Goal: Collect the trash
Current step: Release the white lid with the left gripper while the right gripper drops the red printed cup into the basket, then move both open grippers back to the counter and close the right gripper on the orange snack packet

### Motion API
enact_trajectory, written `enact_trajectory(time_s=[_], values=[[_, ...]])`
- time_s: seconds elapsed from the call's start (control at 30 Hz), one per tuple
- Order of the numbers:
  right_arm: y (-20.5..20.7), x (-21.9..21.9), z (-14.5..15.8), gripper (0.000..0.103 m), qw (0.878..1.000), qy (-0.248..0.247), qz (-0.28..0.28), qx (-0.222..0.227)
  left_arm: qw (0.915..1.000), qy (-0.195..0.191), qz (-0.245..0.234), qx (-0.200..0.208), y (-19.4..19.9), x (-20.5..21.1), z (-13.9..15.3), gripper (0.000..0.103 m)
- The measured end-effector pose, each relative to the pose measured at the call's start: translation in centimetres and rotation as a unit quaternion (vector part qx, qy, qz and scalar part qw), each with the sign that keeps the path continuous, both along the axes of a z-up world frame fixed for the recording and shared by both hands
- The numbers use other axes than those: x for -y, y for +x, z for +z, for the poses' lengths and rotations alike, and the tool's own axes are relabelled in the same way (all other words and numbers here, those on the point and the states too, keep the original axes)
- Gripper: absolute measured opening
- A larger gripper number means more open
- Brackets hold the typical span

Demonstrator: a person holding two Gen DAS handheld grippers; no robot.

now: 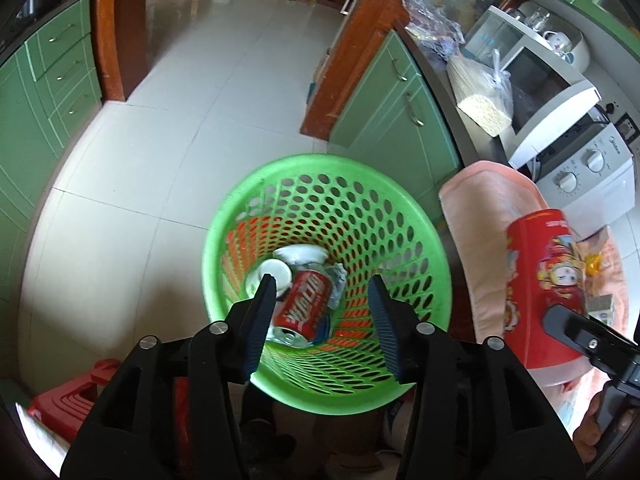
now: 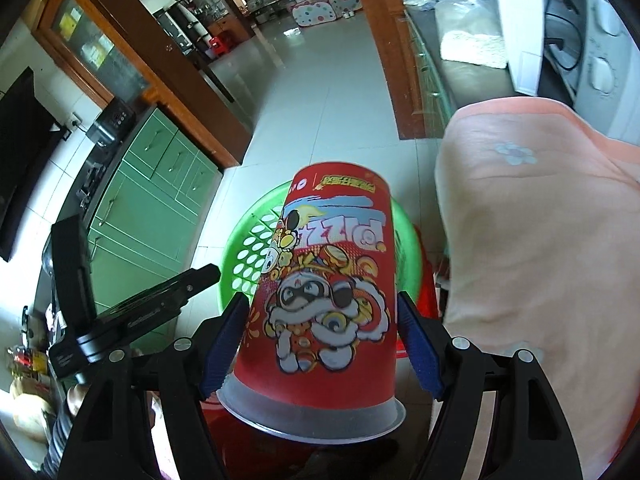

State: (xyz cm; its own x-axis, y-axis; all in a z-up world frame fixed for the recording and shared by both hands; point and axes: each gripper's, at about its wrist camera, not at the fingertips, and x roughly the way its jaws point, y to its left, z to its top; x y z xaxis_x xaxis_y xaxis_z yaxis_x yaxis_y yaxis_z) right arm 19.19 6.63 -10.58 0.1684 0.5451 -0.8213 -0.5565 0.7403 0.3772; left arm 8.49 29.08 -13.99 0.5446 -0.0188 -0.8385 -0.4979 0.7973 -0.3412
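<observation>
the right gripper [image 2: 320,344] is clamping a red snack cup [image 2: 328,292] upside down, long axis tilting away over the green basket [image 1: 424,240]. the left gripper [image 1: 322,320] is hanging open and empty above it. only the left wrist view is showing the red can [image 1: 306,304] inside, with bare floor [image 1: 180,128] beyond the rim.

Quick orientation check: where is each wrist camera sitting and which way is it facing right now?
Left wrist: above the green basket, looking steeply down into it at a red can and white cups; shows its own left gripper, open, plus the right gripper holding a red cup.
Right wrist: beside a pink towel, looking down past the red cup clamped in the right gripper; the left gripper's side shows.
Shared: basket, cup, towel.
</observation>
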Motion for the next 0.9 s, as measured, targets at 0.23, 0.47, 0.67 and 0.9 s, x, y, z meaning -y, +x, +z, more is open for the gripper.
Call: enact_trajectory(time_s=[0.23, 0.47, 0.67, 0.9], values=[[0.4, -2.9, -1.4, 0.062, 1.0, -0.018, 0.011, -0.001, 0.9998, 0.016, 0.014, 0.0, -1.1, -0.9, 0.4, 0.053], [0.2, -3.5, -1.7, 0.062, 1.0, -0.014, 0.014, -0.004, 0.9996, 0.011, 0.025, -0.003, -1.6, -1.6, 0.0, 0.053], [-0.1, -2.4, -1.1, 0.062, 1.0, -0.012, 0.013, -0.003, 0.9996, 0.012, 0.024, -0.003, -1.5, -1.2, 0.1, 0.053], [-0.9, 1.2, 0.1, 0.063, 0.999, -0.025, -0.003, 0.033, 0.9998, 0.016, 0.011, 0.004, -1.2, 0.0, 0.8, 0.053]])
